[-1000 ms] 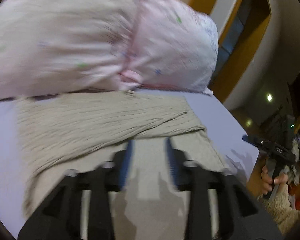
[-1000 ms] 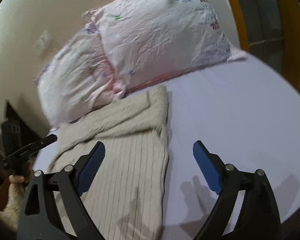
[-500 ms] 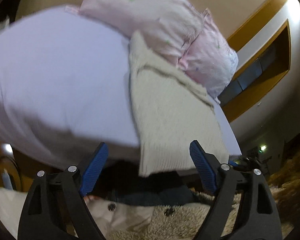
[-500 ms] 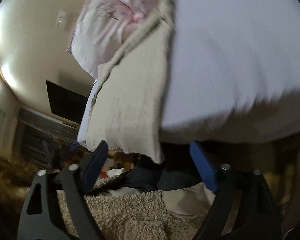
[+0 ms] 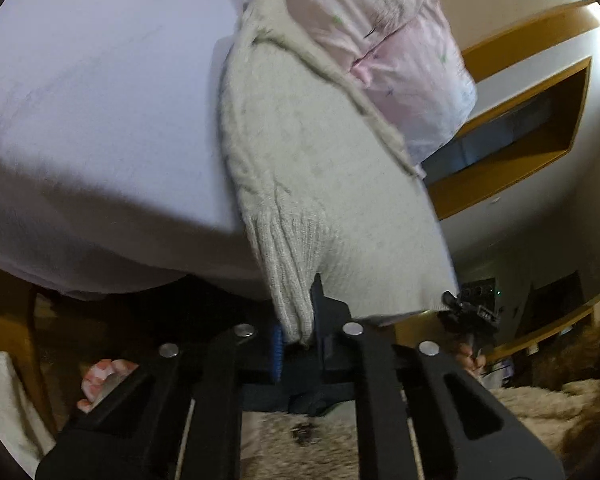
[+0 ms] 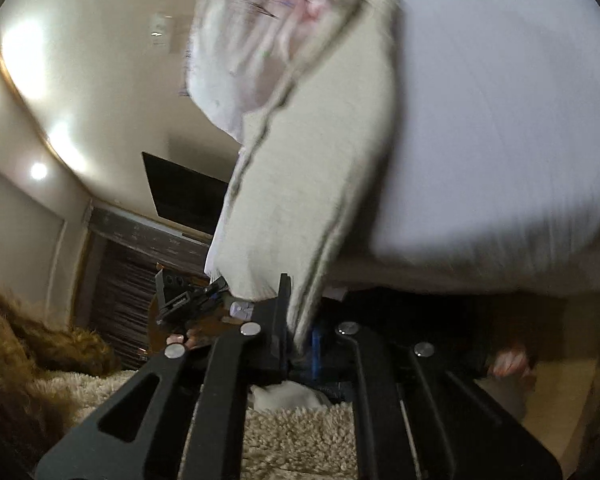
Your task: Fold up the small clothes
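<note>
A cream knitted sweater [image 5: 308,148] lies on a bed with a lilac sheet [image 5: 100,100], its hem hanging over the near edge. My left gripper [image 5: 298,334] is shut on the hem's left corner, at the ribbed cuff. My right gripper [image 6: 300,338] is shut on the hem's right corner [image 6: 312,280]. The sweater also shows in the right wrist view [image 6: 320,152], running up to the pillows. Each gripper appears small in the other's view: the right one [image 5: 472,312] and the left one [image 6: 188,298].
Two pale pink pillows [image 5: 400,40] lie at the head of the bed, touching the sweater's top. A shaggy beige rug [image 6: 300,432] covers the floor below. A dark screen [image 6: 184,196] hangs on the wall. A wooden wall niche [image 5: 520,120] is at right.
Both grippers dropped from above the bed to its near edge, then closed from wide open onto the two hem corners of the sweater.
</note>
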### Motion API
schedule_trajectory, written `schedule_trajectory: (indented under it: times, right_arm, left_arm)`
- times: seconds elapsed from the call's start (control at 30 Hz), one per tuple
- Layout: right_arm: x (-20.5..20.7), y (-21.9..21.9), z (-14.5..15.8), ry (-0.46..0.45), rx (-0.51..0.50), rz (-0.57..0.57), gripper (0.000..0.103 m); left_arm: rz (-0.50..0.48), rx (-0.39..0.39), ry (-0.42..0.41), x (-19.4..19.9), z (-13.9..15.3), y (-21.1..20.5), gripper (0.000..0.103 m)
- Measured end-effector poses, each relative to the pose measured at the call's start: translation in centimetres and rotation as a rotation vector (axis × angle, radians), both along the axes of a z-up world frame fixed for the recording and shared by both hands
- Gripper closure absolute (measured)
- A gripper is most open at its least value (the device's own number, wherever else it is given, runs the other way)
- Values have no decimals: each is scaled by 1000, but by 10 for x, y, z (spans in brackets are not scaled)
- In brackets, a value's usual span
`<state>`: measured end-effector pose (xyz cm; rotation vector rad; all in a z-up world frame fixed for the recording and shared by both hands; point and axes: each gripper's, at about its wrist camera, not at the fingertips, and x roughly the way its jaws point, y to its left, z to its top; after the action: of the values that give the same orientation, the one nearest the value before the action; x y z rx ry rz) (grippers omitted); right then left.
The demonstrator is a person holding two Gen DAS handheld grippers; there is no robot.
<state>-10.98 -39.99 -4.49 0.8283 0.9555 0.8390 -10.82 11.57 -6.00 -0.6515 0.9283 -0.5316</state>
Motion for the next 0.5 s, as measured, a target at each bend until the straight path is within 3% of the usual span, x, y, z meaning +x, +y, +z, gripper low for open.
schedule_trajectory:
  times: [0.17,0.3,0.4,0.5]
  right_arm:
    - [31,-5,79,-244,-42,-52,96]
    - [99,4,149,-432,-107,-131,96]
    - [163,14,169,-460,-159,-233,96]
    - [236,22,155,-386,-267,-352,96]
  left_arm:
    - [5,64,-164,26,62,-7,94]
    - [91,122,-304,100,121,-9,95]
    - [197,161,-334,182,143,-12,95]
    - [269,267,-275,267,134,-23,95]
